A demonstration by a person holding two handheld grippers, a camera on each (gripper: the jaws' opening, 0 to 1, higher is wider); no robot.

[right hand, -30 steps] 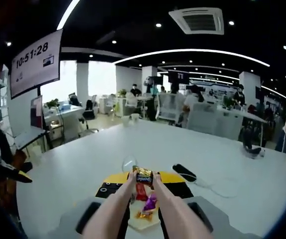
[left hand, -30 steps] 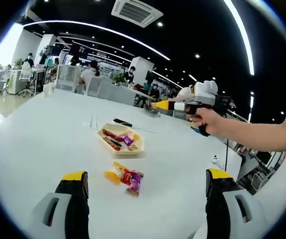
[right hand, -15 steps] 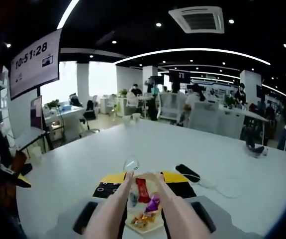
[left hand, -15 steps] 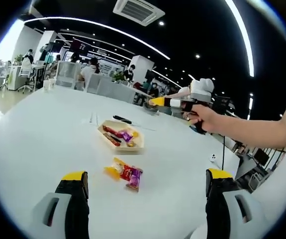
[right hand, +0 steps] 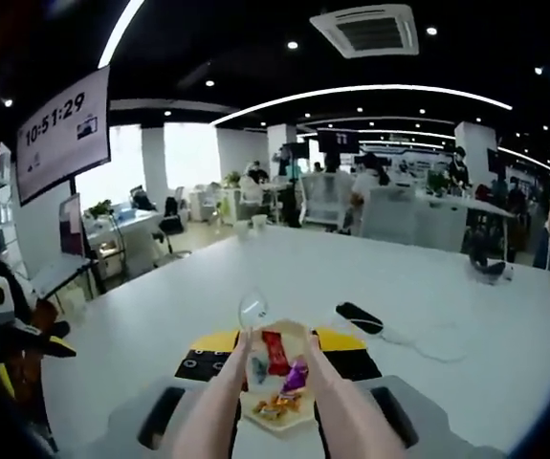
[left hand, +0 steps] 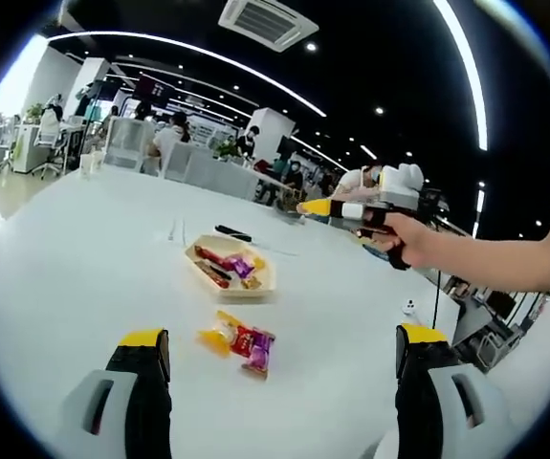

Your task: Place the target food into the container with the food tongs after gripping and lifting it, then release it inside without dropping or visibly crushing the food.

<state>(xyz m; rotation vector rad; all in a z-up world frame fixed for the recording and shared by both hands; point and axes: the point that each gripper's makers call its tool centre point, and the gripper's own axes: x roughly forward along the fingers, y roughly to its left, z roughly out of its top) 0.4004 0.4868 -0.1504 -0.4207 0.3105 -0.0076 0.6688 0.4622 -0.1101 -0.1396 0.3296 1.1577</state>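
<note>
Glossy foil candy wrappers, smooth matt white table

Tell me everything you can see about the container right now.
The container is a shallow, pale beige tray with rounded corners, looking like wood or pulp. It lies flat on the white table, beyond a small pile of wrapped snacks that lies apart from it. Inside are several wrapped pieces in red, purple and orange. In the right gripper view it sits between the tongs, whose tips are open above it. Neither gripper touches it.
</note>
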